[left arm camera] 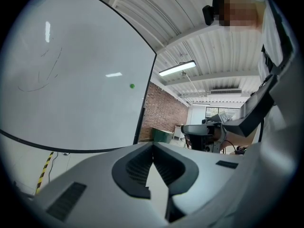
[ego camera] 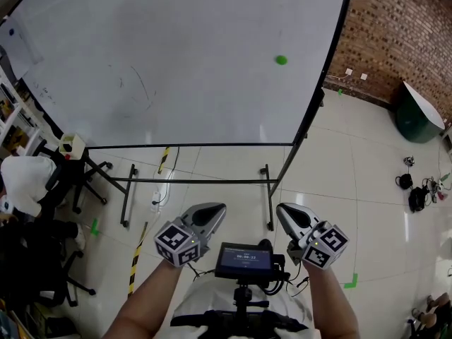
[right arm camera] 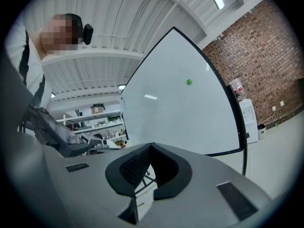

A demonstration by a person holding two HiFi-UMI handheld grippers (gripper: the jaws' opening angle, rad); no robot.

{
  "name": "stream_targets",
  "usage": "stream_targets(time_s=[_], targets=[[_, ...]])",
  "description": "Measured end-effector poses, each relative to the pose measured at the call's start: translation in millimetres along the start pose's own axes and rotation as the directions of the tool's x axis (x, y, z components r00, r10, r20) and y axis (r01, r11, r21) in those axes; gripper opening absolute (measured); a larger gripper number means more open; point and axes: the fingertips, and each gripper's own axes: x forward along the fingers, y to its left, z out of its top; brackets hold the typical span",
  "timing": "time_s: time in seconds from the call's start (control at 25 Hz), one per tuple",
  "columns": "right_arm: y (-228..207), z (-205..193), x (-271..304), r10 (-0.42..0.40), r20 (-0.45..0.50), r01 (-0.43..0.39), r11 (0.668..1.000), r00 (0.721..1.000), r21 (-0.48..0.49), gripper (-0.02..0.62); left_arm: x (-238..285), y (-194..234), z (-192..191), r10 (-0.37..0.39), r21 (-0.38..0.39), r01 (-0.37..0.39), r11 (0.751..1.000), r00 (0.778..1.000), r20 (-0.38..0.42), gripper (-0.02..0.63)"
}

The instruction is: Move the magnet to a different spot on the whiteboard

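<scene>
Green magnet [ego camera: 281, 60] sits upper right on whiteboard [ego camera: 176, 62], well apart from left gripper [ego camera: 214, 212] & right gripper [ego camera: 285, 214]; both w/ fingers [left arm camera: 137, 167] closed tip-to-tip, nothing btw them.

The left gripper [ego camera: 210, 215] and right gripper [ego camera: 292, 216] share a smooth, pale grey shell that narrows into two fingers. The fingers are lined with dark, finely ribbed pads [left arm camera: 137, 167]. Slim dark rectangular insets [right arm camera: 235, 198] sit in the shell to either side of the pads. Behind the fingers, at the hand end, each gripper carries a white cube [ego camera: 176, 243] printed with black square markers. Further back the person wears a white top [ego camera: 205, 308] crossed by black straps [ego camera: 212, 322]. A small dark-cased screen [ego camera: 244, 258] is mounted at the chest.
</scene>
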Motion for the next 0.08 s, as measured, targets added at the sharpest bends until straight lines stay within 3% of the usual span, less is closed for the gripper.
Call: stream_targets(time_s=[0.08], targets=[[4.0,2.0,3.7,-0.004,0.002,0.004,1.000,1.000,-0.011,0.032,-5.1,2.5,0.9,0.002,-0.005,-0.002,1.000,1.000,0.001,0.035]])
